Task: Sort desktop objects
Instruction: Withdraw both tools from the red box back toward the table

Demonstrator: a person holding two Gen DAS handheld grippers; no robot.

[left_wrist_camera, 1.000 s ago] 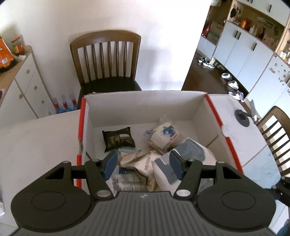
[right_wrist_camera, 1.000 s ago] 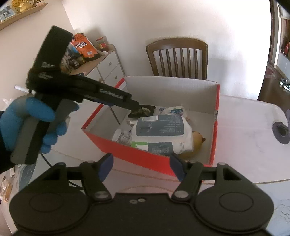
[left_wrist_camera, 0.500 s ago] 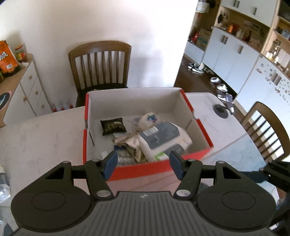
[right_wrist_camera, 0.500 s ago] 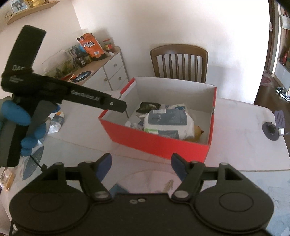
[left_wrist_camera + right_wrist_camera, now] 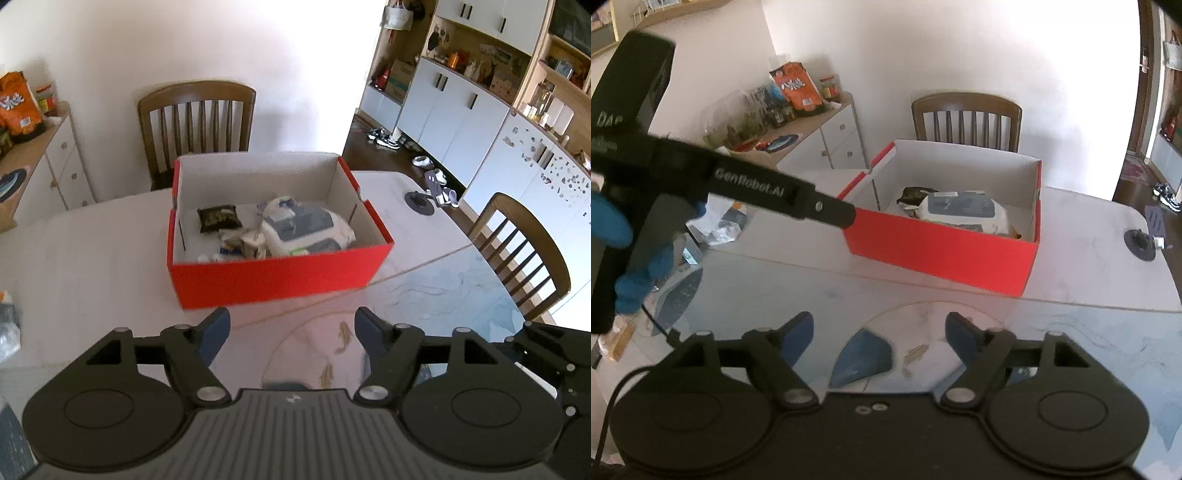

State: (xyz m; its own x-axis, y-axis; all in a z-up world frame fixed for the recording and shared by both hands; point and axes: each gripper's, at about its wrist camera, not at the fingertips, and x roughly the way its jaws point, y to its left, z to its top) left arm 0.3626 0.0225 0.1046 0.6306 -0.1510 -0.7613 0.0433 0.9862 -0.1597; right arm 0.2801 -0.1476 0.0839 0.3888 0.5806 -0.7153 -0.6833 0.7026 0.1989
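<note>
A red box (image 5: 273, 277) (image 5: 942, 247) with white inner walls stands on the pale table. Inside lie a large white wipes pack (image 5: 306, 230) (image 5: 964, 212), a dark green packet (image 5: 218, 218) and several crumpled wrappers (image 5: 243, 243). My left gripper (image 5: 291, 332) hangs over the table, well short of the box's near wall. Its jaws are opening with nothing between them. My right gripper (image 5: 877, 332) is also back from the box, jaws opening and empty. The left tool's body (image 5: 701, 177), held by a blue-gloved hand (image 5: 613, 229), crosses the right wrist view's left side.
Wooden chairs stand behind the box (image 5: 197, 122) and at the table's right (image 5: 524, 254). Loose packets (image 5: 727, 229) lie at the table's left end. A white sideboard (image 5: 834, 136) carries snack bags. A black round fitting (image 5: 419, 201) sits in the tabletop.
Both grippers have pulled back and risen from the box, which now looks smaller and farther. The left gripper left the box interior. Both pairs of jaws have spread wider.
</note>
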